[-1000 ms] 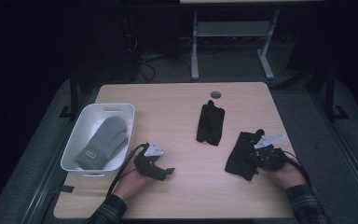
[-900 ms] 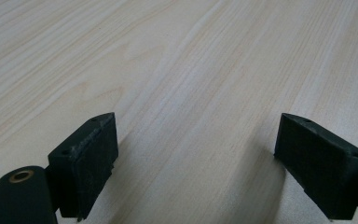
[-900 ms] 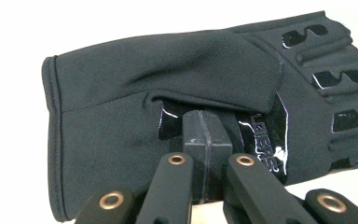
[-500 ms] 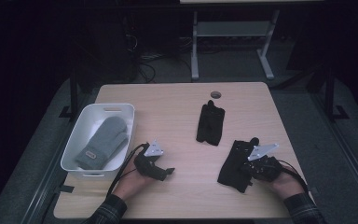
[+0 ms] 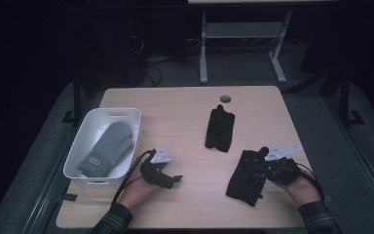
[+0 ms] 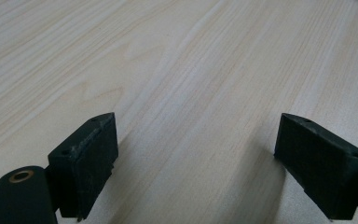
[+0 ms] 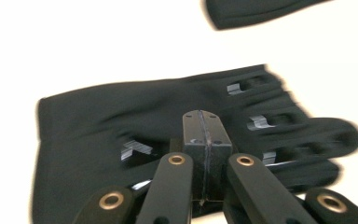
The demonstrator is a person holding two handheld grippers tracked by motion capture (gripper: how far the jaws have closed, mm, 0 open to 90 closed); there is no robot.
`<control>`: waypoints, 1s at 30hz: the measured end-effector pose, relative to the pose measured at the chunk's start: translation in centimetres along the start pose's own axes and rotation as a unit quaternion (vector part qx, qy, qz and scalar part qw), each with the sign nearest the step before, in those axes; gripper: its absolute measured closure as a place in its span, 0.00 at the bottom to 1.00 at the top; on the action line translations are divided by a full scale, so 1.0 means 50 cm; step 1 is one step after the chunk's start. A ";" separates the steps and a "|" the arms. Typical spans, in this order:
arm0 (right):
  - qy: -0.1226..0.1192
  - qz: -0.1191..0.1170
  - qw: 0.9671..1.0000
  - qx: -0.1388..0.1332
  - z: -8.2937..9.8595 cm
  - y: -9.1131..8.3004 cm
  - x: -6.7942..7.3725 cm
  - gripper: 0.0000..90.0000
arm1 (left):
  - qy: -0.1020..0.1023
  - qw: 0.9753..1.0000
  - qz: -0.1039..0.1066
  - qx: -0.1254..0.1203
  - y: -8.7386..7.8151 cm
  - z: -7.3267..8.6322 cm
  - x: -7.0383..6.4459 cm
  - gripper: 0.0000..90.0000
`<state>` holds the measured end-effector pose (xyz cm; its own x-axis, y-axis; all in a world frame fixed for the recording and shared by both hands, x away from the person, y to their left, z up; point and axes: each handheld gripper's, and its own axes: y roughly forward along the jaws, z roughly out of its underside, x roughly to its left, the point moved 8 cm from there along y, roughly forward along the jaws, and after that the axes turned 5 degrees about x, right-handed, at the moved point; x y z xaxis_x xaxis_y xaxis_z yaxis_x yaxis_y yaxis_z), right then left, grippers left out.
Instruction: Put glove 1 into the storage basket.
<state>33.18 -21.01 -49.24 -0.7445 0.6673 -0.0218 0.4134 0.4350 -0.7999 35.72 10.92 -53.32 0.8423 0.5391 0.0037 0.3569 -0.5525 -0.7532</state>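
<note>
A dim room is surrounding a pale wooden table [image 5: 185, 117], and I am sitting at its near edge with a gripper in each hand. At my left, a white bin [image 5: 80, 155] is standing on the table with a grey mitten [image 5: 108, 147] lying inside it. Out toward the middle, a folded black glove [image 5: 219, 127] is lying with its length running away from me.

The thing I am working on is the other black glove [image 5: 246, 176], lying flat near my right side. Its long axis is running slantwise, cuff toward the near edge and fingers pointing up toward the far right. My right gripper [image 5: 264, 168] is sitting right over its right-hand edge; in the right gripper view the gripper [image 7: 201, 122] is showing its jaws pressed together on top of the glove [image 7: 135, 126]. They may be pinching a fold of cloth, but I cannot tell that for sure.

My left gripper [image 5: 171, 180] is resting on bare wood just beside the bin, well apart from the glove, its jaws spread wide with nothing between them, as the left gripper view [image 6: 196, 144] is making plain.

So the right hand is the nearer one by far. The bin is lying off to the left of this glove, across the table, and I am judging that any carry there is going to run leftward past my idle left gripper.
</note>
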 end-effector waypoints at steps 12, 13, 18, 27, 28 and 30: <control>0.044 0.022 0.999 0.007 -0.052 0.065 -0.080 1.00 | -0.001 1.000 0.000 0.000 0.000 -0.001 0.000 0.14; 0.046 0.019 0.999 0.010 -0.053 0.072 -0.079 1.00 | -0.001 1.000 0.000 0.001 0.000 0.000 0.000 0.14; 0.039 0.009 0.999 0.027 -0.060 0.102 -0.070 1.00 | 0.000 1.000 0.000 0.002 0.000 0.000 0.000 0.14; 0.015 -0.013 0.999 0.033 -0.071 0.118 -0.038 1.00 | 0.000 1.000 0.000 0.002 0.000 0.000 0.000 0.14; 0.012 -0.017 0.999 0.034 -0.072 0.119 -0.031 1.00 | 0.000 1.000 0.000 0.001 0.000 0.000 0.000 0.14; 0.002 -0.022 0.999 0.035 -0.077 0.122 -0.019 1.00 | 0.000 1.000 0.000 0.001 0.000 0.000 0.000 0.14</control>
<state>38.41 -16.67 -51.80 -0.7595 0.6503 0.0167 0.3418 0.4207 -0.8404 35.74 10.92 -53.30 0.8424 0.5388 0.0035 0.3555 -0.5508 -0.7551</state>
